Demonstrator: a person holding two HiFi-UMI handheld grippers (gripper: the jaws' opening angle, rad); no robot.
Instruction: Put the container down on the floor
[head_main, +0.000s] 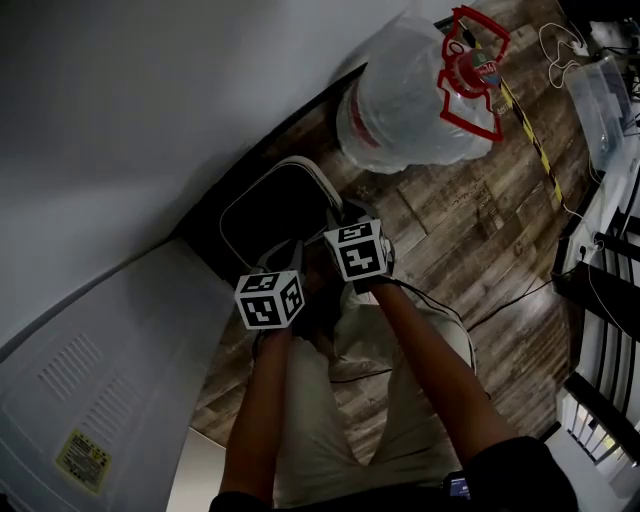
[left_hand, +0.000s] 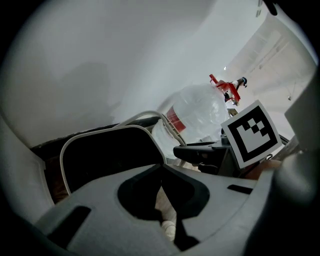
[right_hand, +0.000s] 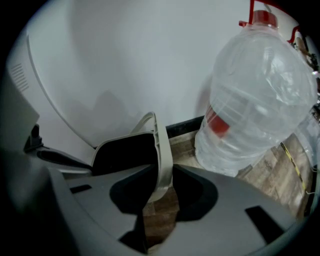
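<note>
The container (head_main: 277, 212) is a dark bin with a pale rim, low over the wood floor beside the white wall. Its rim (right_hand: 161, 150) runs between the jaws of my right gripper (right_hand: 160, 176), which is shut on it. The jaws of my left gripper (left_hand: 161, 170) meet at the near corner of the same container (left_hand: 107, 152), closed against its rim. In the head view, my left gripper (head_main: 285, 262) and right gripper (head_main: 345, 218) sit side by side at the container's near edge. I cannot tell whether the container's base touches the floor.
A big clear water bottle (head_main: 415, 95) with a red cap and red handle stands on the floor just right of the container. A white appliance (head_main: 95, 400) fills the left. Cables (head_main: 520, 295) and a clear box (head_main: 600, 90) lie to the right.
</note>
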